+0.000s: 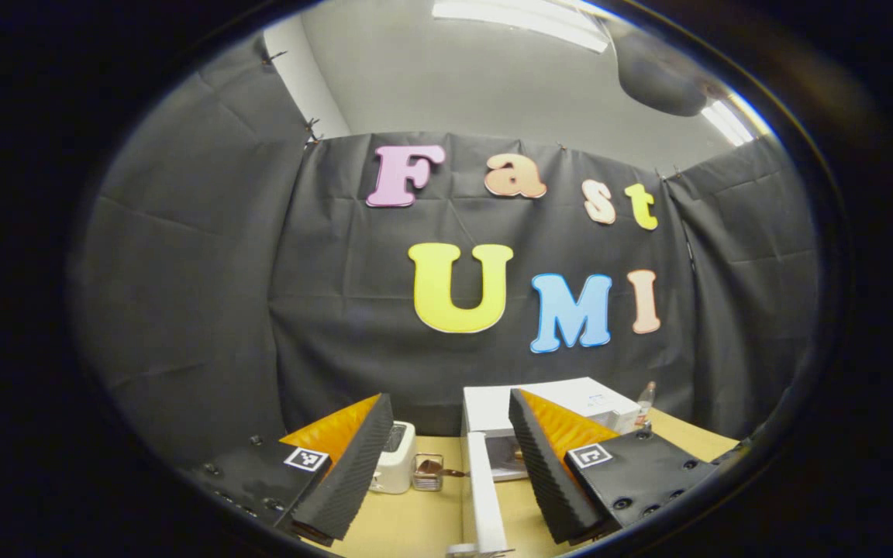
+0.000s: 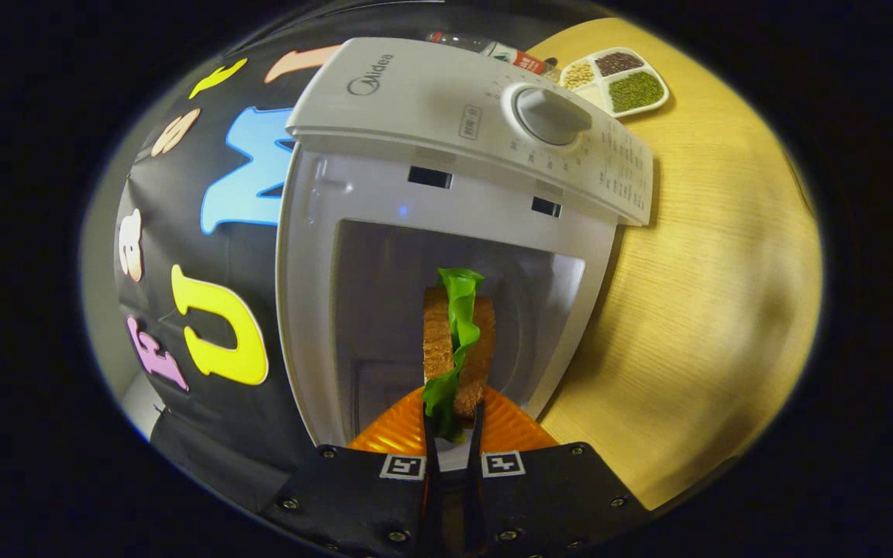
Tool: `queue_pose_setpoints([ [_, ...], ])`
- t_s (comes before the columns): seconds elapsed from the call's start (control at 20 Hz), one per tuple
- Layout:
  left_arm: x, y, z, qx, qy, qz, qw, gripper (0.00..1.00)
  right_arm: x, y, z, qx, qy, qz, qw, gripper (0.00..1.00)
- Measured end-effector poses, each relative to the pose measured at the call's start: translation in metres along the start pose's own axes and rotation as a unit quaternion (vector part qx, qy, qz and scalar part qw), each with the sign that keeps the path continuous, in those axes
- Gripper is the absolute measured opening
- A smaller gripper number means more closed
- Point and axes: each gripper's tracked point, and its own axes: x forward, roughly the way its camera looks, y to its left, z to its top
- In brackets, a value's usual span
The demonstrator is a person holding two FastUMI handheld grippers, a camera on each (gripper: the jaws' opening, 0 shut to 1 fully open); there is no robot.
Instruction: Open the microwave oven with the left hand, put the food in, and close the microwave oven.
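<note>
Right gripper (image 2: pixel 453 422) pinches the sandwich (image 2: pixel 458 341), bread with a green lettuce leaf, both fingers pressed on it, food held at the mouth of the open microwave (image 2: pixel 446 194) cavity. Left gripper (image 1: pixel 446 465) fingers spread wide, holding nothing, raised above the worktop (image 1: pixel 415 527). Microwave door (image 1: pixel 484 496) swung open, between the left fingers. Toaster (image 1: pixel 394 457) left of the door. Divided tray of beans (image 2: pixel 615 81) at the worktop's far edge beside the microwave.

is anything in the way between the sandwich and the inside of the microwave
Nothing visible is. The right gripper holds the sandwich right at the microwave opening, and the chamber behind it looks bare. The door stands swung open, clear of the opening.
</note>
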Motion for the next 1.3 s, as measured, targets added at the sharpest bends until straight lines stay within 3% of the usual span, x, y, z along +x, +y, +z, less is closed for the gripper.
queue_pose_setpoints([
  [0.4,0.001,0.054,-0.025,-0.004,0.033,0.041,0.999,0.96,0.064,-0.009,-0.013,0.055,-0.071,-0.020,0.996,0.12],
  [0.8,0.014,0.068,-0.033,-0.008,0.041,0.046,0.998,0.98,0.093,-0.010,-0.018,0.065,-0.082,-0.034,0.994,0.12],
  [0.95,0.020,0.066,-0.024,-0.005,0.024,0.044,0.999,0.97,0.092,-0.012,-0.020,0.042,-0.063,-0.051,0.996,0.19],
  [1.1,0.029,0.049,-0.025,-0.014,0.022,0.017,0.999,0.96,0.084,-0.017,-0.029,-0.013,-0.020,-0.085,0.996,0.37],
  [1.15,0.032,0.044,-0.026,-0.013,0.022,0.009,1.000,0.96,0.080,-0.017,-0.030,-0.034,-0.017,-0.088,0.995,0.50],
  [1.2,0.036,0.038,-0.028,-0.010,0.023,0.001,1.000,0.97,0.077,-0.012,-0.032,-0.049,-0.011,-0.084,0.995,0.52],
  [1.3,0.039,0.030,-0.027,-0.003,0.022,-0.007,1.000,0.97,0.068,-0.002,-0.036,-0.083,0.006,-0.075,0.994,0.72],
])
